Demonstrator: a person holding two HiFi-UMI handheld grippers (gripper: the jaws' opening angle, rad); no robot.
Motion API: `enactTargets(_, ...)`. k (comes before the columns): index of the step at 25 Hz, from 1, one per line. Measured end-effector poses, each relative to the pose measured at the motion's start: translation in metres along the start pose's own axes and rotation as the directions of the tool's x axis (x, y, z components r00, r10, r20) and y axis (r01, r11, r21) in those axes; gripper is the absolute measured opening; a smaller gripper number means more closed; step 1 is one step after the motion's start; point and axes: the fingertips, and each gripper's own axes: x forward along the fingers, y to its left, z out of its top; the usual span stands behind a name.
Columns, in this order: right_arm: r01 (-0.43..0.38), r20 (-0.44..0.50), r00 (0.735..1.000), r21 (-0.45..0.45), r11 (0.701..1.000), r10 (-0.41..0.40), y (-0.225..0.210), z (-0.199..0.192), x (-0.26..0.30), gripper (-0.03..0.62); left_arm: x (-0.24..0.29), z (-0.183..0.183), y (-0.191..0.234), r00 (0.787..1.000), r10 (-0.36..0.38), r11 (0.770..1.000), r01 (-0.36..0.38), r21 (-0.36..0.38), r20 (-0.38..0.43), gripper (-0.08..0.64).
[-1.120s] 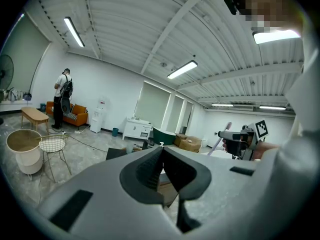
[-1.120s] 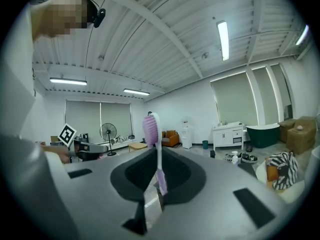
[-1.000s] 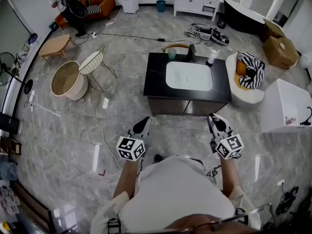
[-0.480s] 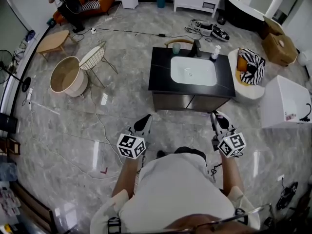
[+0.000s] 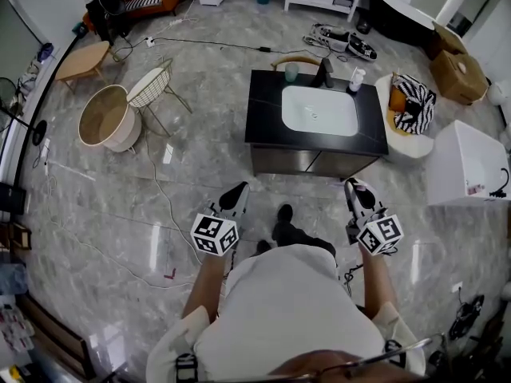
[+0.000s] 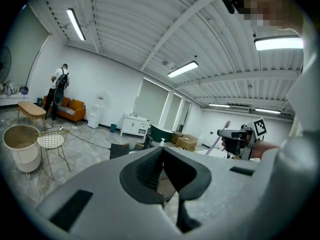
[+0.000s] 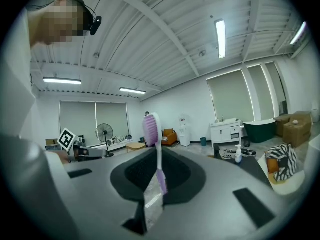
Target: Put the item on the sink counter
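The sink counter [image 5: 263,112] has a black top and a white basin, and stands a few steps ahead of me on the grey floor. My right gripper [image 5: 356,190] is shut on a white and purple toothbrush [image 7: 158,156]. The brush stands upright between its pads, bristle head up. My left gripper [image 5: 236,193] is held level with it, jaws closed together on nothing [image 6: 162,153]. The left gripper view also catches the toothbrush [image 6: 220,135] and the counter [image 6: 120,149]. Both grippers are short of the counter's front edge.
On the counter's back edge stand a cup [image 5: 292,71], a dark faucet [image 5: 323,72] and a soap bottle [image 5: 357,78]. A white seat with a striped cushion [image 5: 412,112] is at its right. A wire chair [image 5: 152,100], a round basket [image 5: 107,123] and floor cables [image 5: 160,206] lie left.
The person has stepped forward, a foot now showing between the grippers. The counter has shifted up and right in the head view. Both grippers keep their pose, toothbrush still held.
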Motion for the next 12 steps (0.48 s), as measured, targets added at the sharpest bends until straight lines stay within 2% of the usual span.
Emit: enactTargets(12, -0.071, -0.044, 0.996, 0.028, 0.997, 0.072, -0.03, -0.014, 0.071, 0.032, 0.049, 0.003, 0.037, 0.998, 0.046, 0.999, -0.047, -0.022, -0.042, 0.003)
